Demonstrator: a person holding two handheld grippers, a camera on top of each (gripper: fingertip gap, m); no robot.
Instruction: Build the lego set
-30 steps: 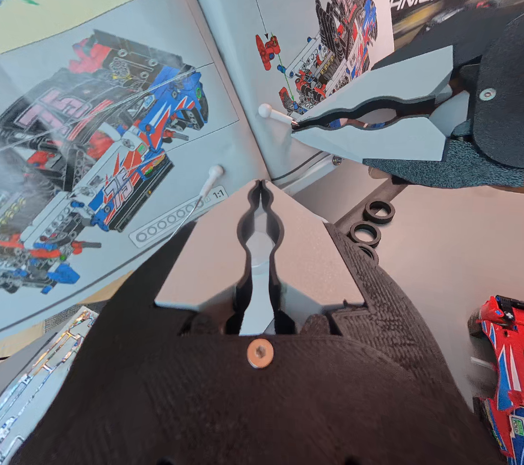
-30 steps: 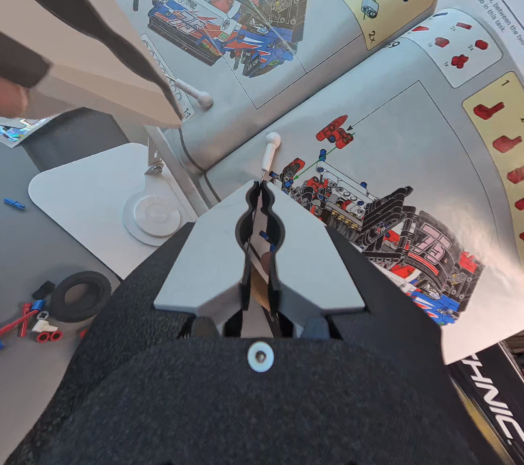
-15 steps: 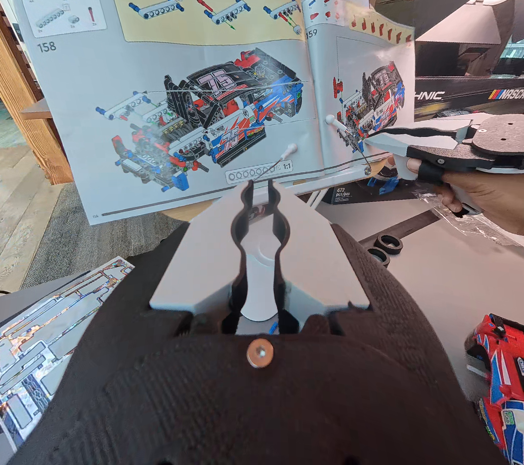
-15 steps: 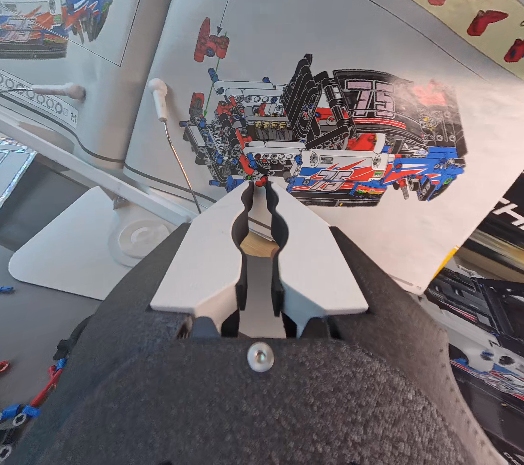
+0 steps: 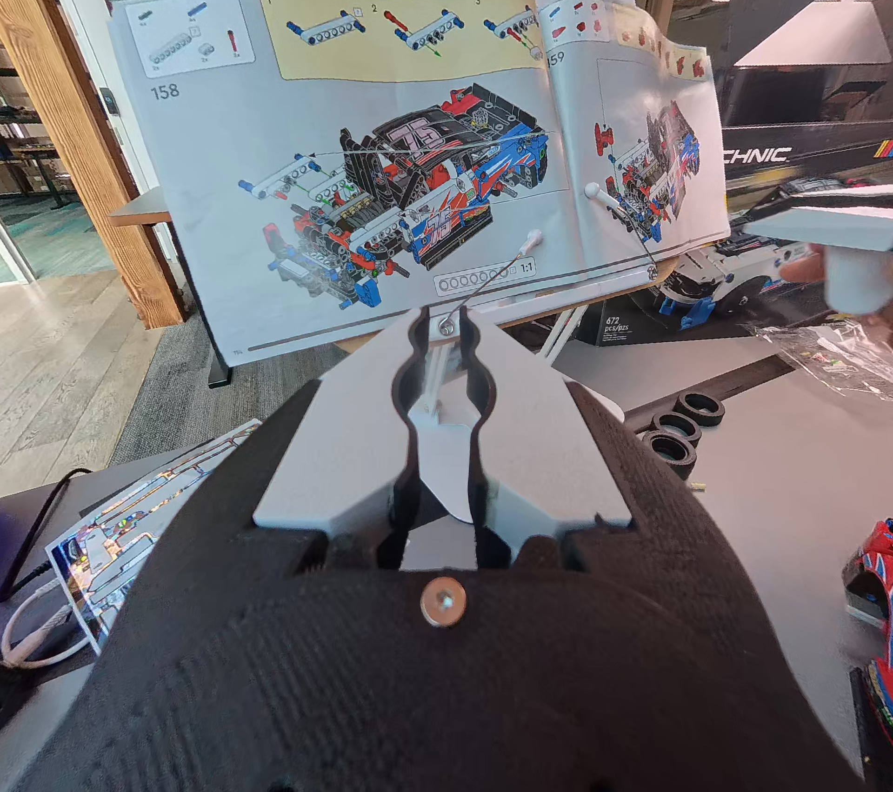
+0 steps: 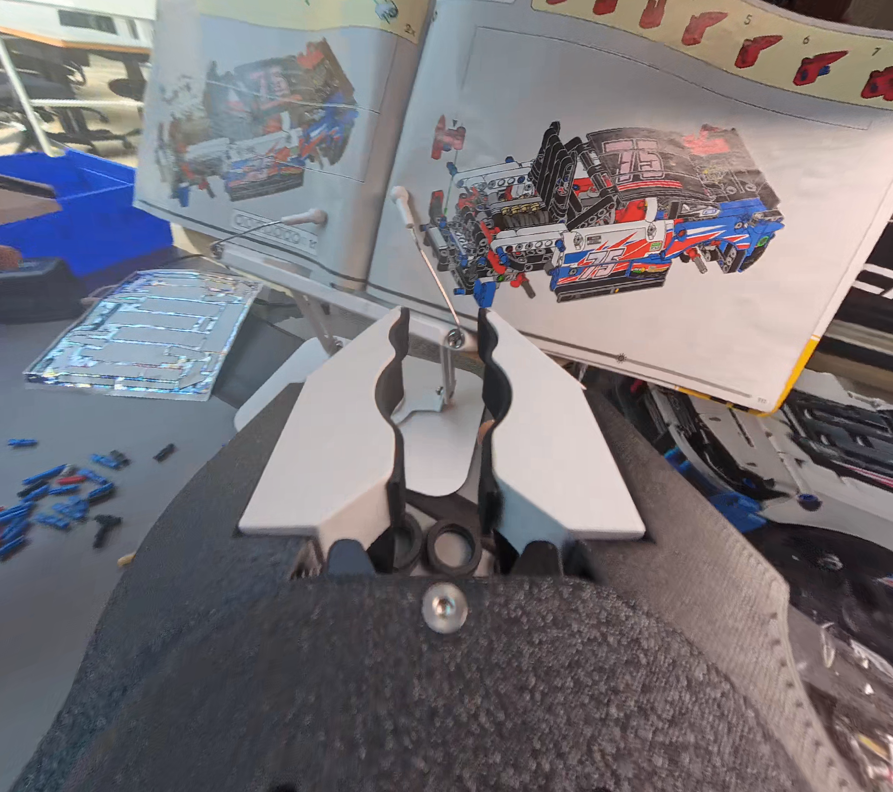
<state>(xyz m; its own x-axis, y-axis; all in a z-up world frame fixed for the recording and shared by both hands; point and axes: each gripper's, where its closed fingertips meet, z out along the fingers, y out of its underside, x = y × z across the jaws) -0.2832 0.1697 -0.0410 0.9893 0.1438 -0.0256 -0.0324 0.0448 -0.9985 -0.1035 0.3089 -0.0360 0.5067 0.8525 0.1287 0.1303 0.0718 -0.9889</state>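
The open instruction booklet (image 5: pixel 386 169) stands on a white stand (image 5: pixel 563 326), its pages held by two white-tipped wire clips (image 5: pixel 533 237). My left gripper (image 5: pixel 442 319) is a little open and empty, just below the booklet's lower edge. My right gripper (image 5: pixel 821 223) shows at the right edge of the left wrist view. In the right wrist view the right gripper (image 6: pixel 442 324) is open and empty before the booklet (image 6: pixel 628 285). The red, white and blue car model (image 5: pixel 874 575) sits at the far right of the table.
Three black tyres (image 5: pixel 676 430) lie right of the stand. A shiny sticker sheet (image 6: pixel 145 334) lies to the left, with loose blue and black pins (image 6: pixel 58 493) nearby and a blue bin (image 6: pixel 82 208) behind. The set's box (image 5: pixel 725 285) and a plastic bag (image 5: pixel 831 358) lie behind right.
Both grippers were shut at the wire clips against the pages. They have opened, let go and drawn back from the booklet, so the whole spread now shows.
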